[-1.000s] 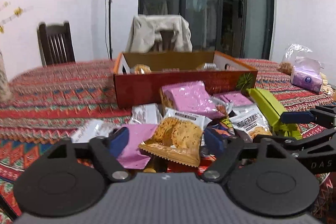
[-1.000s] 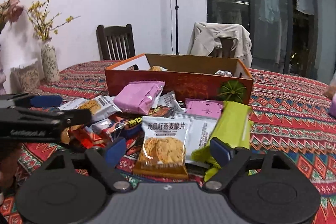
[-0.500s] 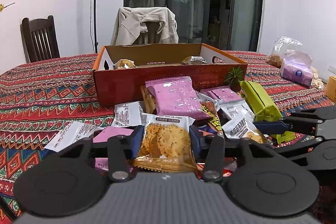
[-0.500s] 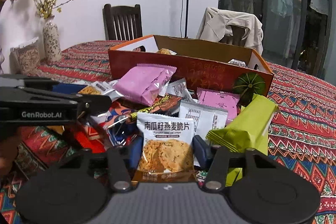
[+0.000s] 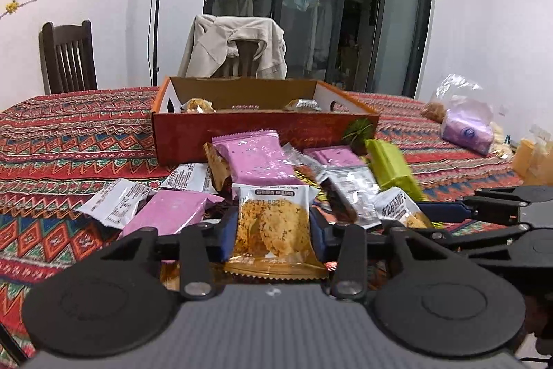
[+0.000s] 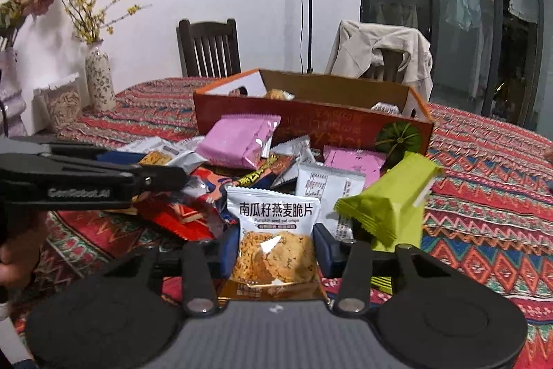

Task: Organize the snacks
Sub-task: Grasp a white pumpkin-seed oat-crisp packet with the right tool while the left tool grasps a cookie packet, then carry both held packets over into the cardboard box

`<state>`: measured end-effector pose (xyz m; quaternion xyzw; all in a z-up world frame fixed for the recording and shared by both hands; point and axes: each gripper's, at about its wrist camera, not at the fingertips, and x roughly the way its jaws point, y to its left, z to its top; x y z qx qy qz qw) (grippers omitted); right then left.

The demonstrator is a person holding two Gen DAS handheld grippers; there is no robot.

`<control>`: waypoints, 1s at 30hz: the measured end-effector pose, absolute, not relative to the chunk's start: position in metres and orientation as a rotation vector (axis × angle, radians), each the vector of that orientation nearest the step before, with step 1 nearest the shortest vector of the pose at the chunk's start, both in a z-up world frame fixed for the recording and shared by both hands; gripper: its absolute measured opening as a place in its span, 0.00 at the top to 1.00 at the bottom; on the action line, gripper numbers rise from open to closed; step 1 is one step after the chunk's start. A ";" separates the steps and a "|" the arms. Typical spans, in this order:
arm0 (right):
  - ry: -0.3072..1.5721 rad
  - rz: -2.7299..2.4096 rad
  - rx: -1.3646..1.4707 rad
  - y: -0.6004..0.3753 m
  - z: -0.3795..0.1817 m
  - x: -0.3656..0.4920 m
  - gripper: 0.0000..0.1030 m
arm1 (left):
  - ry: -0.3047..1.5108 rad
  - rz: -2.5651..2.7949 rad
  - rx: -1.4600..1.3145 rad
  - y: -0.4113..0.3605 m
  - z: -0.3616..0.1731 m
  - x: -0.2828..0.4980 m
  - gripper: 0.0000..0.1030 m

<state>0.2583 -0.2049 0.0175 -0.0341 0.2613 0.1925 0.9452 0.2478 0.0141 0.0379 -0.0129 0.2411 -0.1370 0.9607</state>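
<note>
The left gripper had its jaws closed tight on an oat crisp packet, the blue pads pressing both side edges of the wrapper, which stood upright between them. The right gripper gripped a second packet of the same kind, white-topped with Chinese lettering and "Pumpkin seed oat crisps"; its jaws were closing at that moment, the pads against the wrapper's sides. Both packets sat at the near edge of a heap of snacks on the counter, which was covered in a red patterned cloth. In the heap lay a pink packet, a lime-green pack tilted just right of the right gripper, and several white sachets. Behind the heap stood an open orange cardboard box with a few wrapped snacks inside. At the left edge of the right wrist view, a hand held the other gripper's handle.
</note>
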 end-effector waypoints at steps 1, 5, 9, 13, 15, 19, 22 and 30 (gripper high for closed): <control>0.524 0.389 -0.066 -0.208 0.020 0.254 0.57 | 0.483 -0.275 -0.029 0.014 0.040 0.242 0.59; 0.496 0.376 -0.053 -0.220 0.031 0.238 0.57 | 0.461 -0.261 -0.035 0.018 0.050 0.225 0.59; 0.478 0.364 -0.034 -0.232 0.038 0.227 0.57 | 0.447 -0.245 -0.049 0.023 0.055 0.215 0.59; 0.470 0.354 -0.029 -0.238 0.040 0.226 0.57 | 0.442 -0.234 -0.055 0.024 0.061 0.215 0.59; 0.465 0.358 -0.014 -0.241 0.043 0.227 0.57 | 0.427 -0.238 -0.043 0.025 0.066 0.216 0.59; 0.432 0.384 0.020 -0.253 0.063 0.235 0.57 | 0.364 -0.271 -0.028 0.030 0.095 0.224 0.59; 0.399 0.394 -0.006 -0.263 0.090 0.248 0.57 | 0.319 -0.312 -0.013 0.033 0.123 0.235 0.59; 0.365 0.486 -0.018 -0.276 0.165 0.314 0.57 | 0.324 -0.347 0.009 0.030 0.180 0.300 0.59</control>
